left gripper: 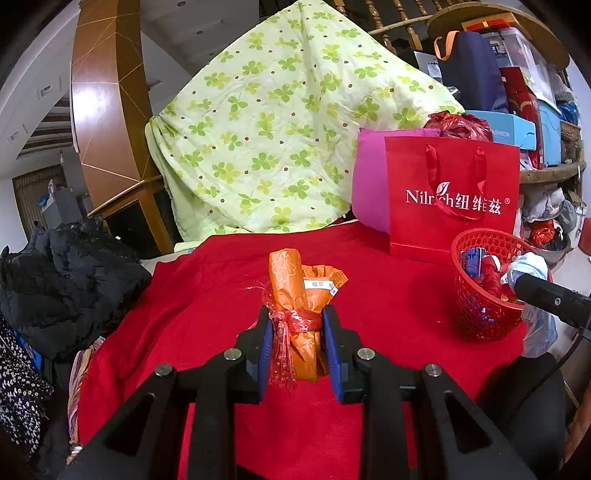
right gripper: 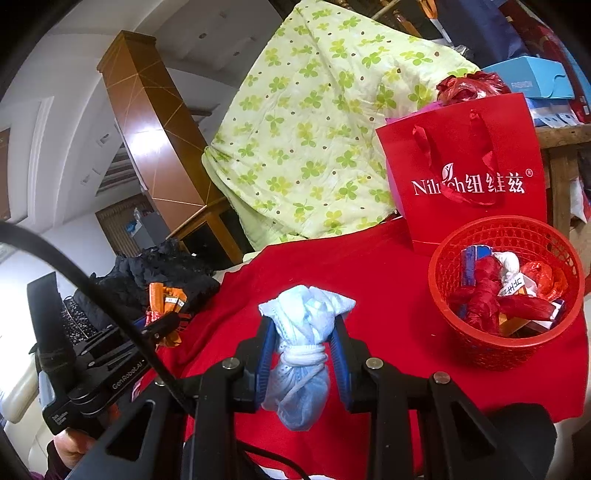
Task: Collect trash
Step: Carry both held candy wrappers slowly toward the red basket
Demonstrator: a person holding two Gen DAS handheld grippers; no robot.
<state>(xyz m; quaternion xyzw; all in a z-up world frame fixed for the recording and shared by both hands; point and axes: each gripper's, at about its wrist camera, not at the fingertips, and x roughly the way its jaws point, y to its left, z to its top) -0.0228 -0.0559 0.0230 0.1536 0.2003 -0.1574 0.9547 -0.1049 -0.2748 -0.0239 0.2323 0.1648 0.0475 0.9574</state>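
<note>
We see an orange wrapper bundle (left gripper: 297,314) (tied with red string) clenched in the left hand-held gripper (left gripper: 297,325) above the red-covered desk (left gripper: 207,295); the right hand-held gripper (right gripper: 303,339) clasps a pale blue bundle (right gripper: 301,354) near the red basket (right gripper: 480,347).

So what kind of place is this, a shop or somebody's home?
Most likely a lived-in home, perhaps a storage corner. A clover-print quilt hangs over a wooden stair railing, dark clothes lie piled beside the red-covered table, and shelves are crammed with boxes and bags.
</note>
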